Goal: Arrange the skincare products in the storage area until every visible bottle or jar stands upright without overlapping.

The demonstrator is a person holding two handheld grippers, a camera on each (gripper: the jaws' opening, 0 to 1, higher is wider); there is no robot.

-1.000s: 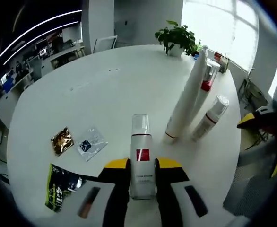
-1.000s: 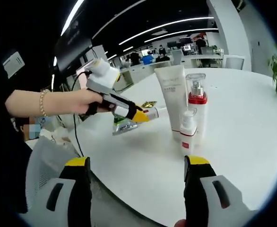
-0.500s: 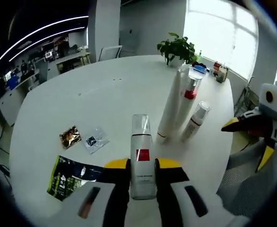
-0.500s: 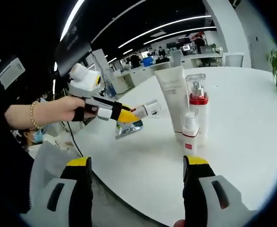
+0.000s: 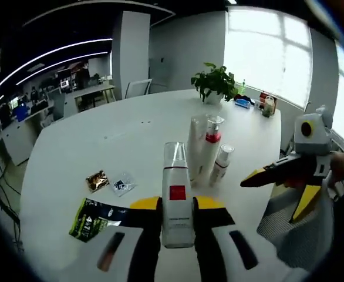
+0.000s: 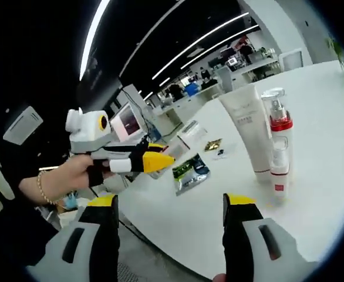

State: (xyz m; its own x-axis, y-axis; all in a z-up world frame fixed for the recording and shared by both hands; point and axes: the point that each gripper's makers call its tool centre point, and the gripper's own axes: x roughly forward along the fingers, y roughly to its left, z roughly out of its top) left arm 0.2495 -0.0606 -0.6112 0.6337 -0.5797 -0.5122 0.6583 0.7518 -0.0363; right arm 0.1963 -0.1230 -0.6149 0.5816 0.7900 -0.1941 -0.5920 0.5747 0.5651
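My left gripper is shut on a white bottle with a red label and a clear cap, held up above the near part of the round white table. Farther on, a white tube, a red-banded pump bottle and a small white bottle stand upright, close together. My right gripper is open with nothing between its jaws, off the table's edge; it also shows at the right. From the right gripper view, a hand holds the left gripper, and the tube, pump bottle and small bottle stand beyond.
A green packet, a gold sachet and a clear sachet lie flat at the table's near left. A potted plant and small items stand at the far edge. Office desks lie beyond.
Both views have pulled back from the table, so the standing products look smaller and farther. The left gripper has kept its hold on the bottle and risen; the right stays open.
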